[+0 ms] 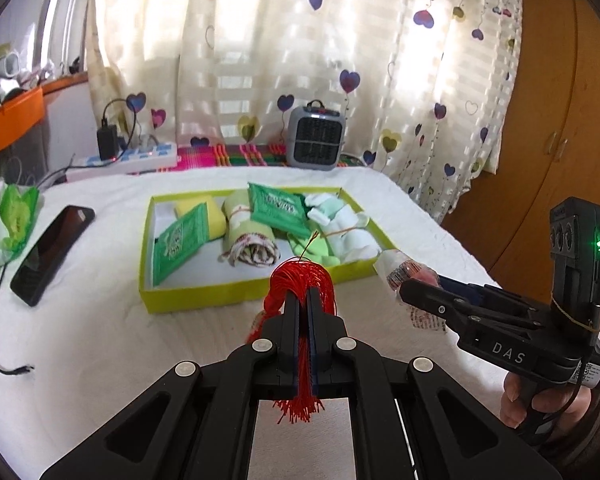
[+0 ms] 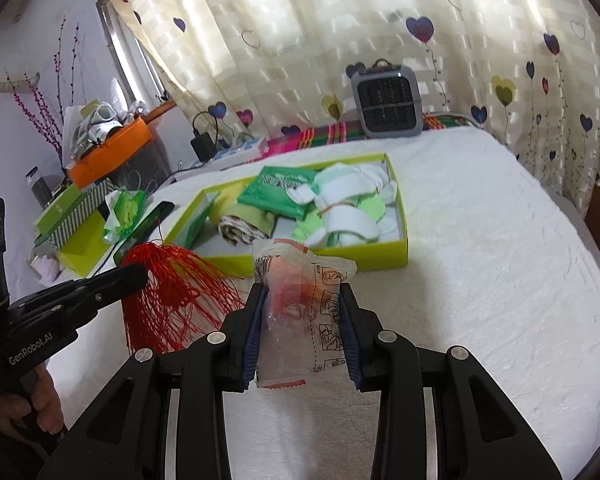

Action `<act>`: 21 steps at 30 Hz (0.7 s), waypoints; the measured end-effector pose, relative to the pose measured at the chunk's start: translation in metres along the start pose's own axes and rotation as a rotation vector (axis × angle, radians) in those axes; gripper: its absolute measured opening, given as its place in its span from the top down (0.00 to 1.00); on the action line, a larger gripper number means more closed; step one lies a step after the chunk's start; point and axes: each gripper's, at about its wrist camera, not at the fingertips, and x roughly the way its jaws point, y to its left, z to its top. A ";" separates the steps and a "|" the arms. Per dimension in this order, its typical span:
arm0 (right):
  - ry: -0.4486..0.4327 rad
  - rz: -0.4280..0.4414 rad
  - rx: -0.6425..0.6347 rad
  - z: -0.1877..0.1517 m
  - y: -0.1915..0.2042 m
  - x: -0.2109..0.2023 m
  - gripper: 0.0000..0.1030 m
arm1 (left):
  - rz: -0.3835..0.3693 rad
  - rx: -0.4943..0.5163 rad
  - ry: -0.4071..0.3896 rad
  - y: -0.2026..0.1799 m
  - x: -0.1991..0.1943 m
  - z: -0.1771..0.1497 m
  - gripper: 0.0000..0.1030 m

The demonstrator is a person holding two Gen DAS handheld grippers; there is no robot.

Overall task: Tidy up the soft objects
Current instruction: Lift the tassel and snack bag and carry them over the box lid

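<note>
Landmark: shallow lime-green cardboard box (image 1: 256,292) on the white bed cover (image 2: 480,240).

Left tool (image 1: 303,300) clamped shut on a bundle of red tassel threads (image 1: 300,276), just short of the box's near wall. Right tool (image 2: 304,300) grips a crinkly clear plastic packet with red contents (image 2: 300,300), near the box's near right corner.

Risks: loose threads trailing below the left tool may snag the near wall; the slick packet may slip out.

Room: the box is crowded with rolled cloths and green packets; a bare strip shows at its near left. Black phone (image 1: 52,254) lies left of the box. Open bed lies right of it.
</note>
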 end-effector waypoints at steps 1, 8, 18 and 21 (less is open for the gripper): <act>-0.004 0.000 -0.002 0.001 0.001 -0.001 0.65 | -0.003 0.002 -0.006 0.000 -0.003 0.001 0.97; -0.041 -0.006 -0.018 0.009 0.010 -0.013 0.65 | -0.008 0.012 -0.024 0.000 -0.012 0.008 0.97; -0.073 -0.011 -0.050 0.027 0.019 -0.016 0.65 | -0.007 0.023 -0.045 0.008 -0.013 0.028 0.97; -0.084 -0.013 -0.055 0.035 0.020 -0.015 0.65 | -0.002 0.023 -0.052 0.013 -0.010 0.037 0.97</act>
